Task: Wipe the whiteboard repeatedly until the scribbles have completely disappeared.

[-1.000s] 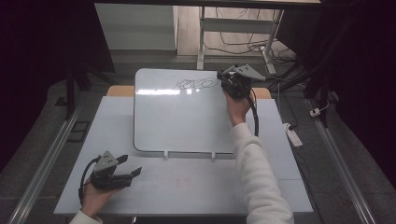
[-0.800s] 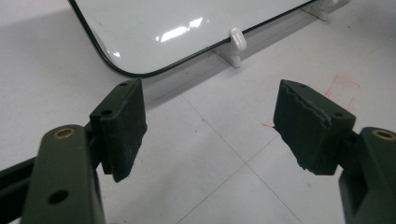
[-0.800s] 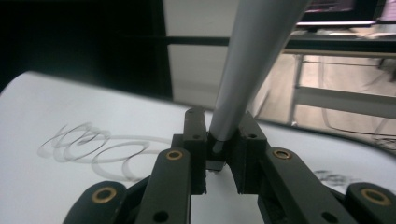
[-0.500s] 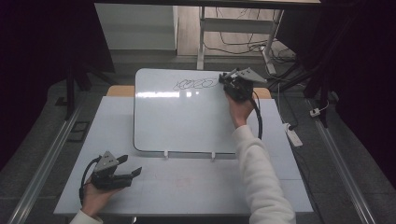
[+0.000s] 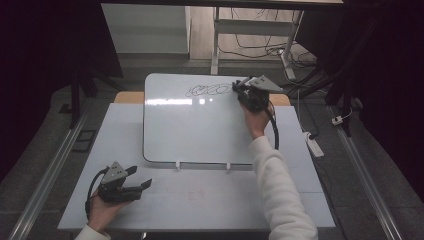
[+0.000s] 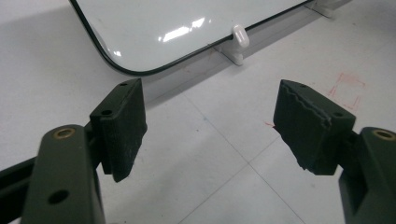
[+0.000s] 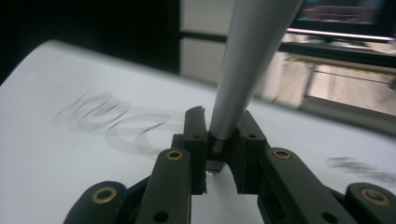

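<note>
Grey marker (image 7: 243, 70) clenched upright in right tool (image 5: 239, 88), tip beside black scribbles (image 5: 209, 90) at whiteboard's (image 5: 195, 130) far edge: likely mid-drawing. Left tool (image 5: 140, 177) released, idle on worktop (image 5: 210, 200). Next stroke needs steady contact.

A whiteboard (image 5: 200, 125) lies on the worktop (image 5: 210, 200) toward its far edge; scribbles (image 5: 207, 90) sit near the board's far right corner.

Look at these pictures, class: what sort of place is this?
Probably a lab or workshop recording station: a whiteboard with scribbles lies on a white work table, with loose cables and a power strip on the floor.
</note>
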